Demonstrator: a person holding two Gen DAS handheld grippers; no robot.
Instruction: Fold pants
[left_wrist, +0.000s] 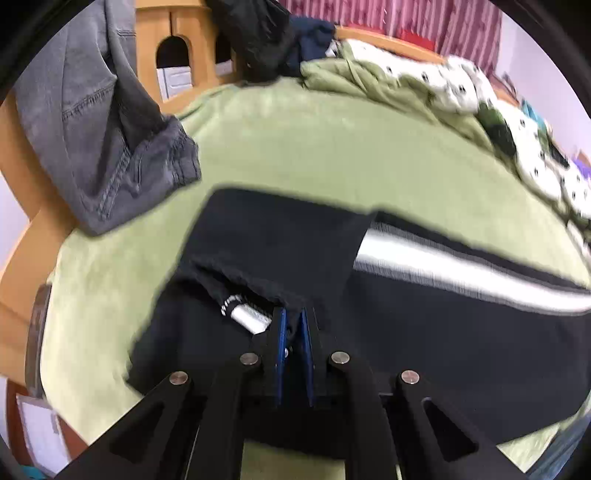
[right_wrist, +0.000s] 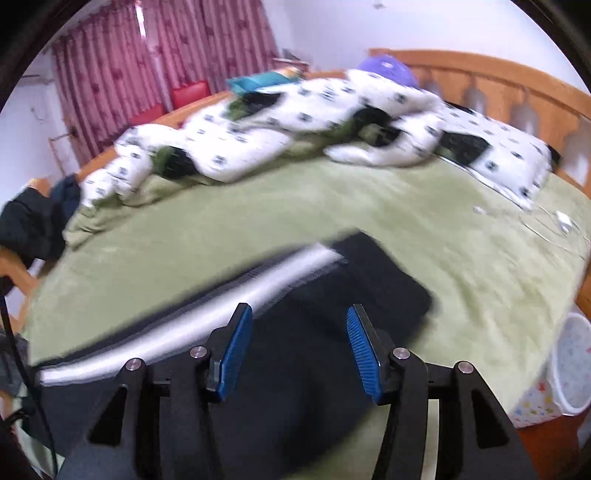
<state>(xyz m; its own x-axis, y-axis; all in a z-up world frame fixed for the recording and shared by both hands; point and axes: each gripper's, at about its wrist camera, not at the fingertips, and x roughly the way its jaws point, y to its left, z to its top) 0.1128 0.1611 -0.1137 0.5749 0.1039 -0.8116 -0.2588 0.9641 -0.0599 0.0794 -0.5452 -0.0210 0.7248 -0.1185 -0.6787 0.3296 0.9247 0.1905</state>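
On the green bedspread (left_wrist: 295, 147), black pants (left_wrist: 280, 240) lying flat, left gripper (left_wrist: 293, 332) pinching their waistband – right gripper (right_wrist: 299, 332) above them, jaws apart, empty.

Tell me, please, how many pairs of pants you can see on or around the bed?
2: black pants with a white stripe flat on the green blanket, pinched by the left claw; grey pants draped at the bed's edge. The dark heap behind may hide more.

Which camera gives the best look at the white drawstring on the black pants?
The left wrist view: the drawstring lies at the waistband of the pants, beside the shut left gripper. The right wrist view shows only pants fabric and stripe.
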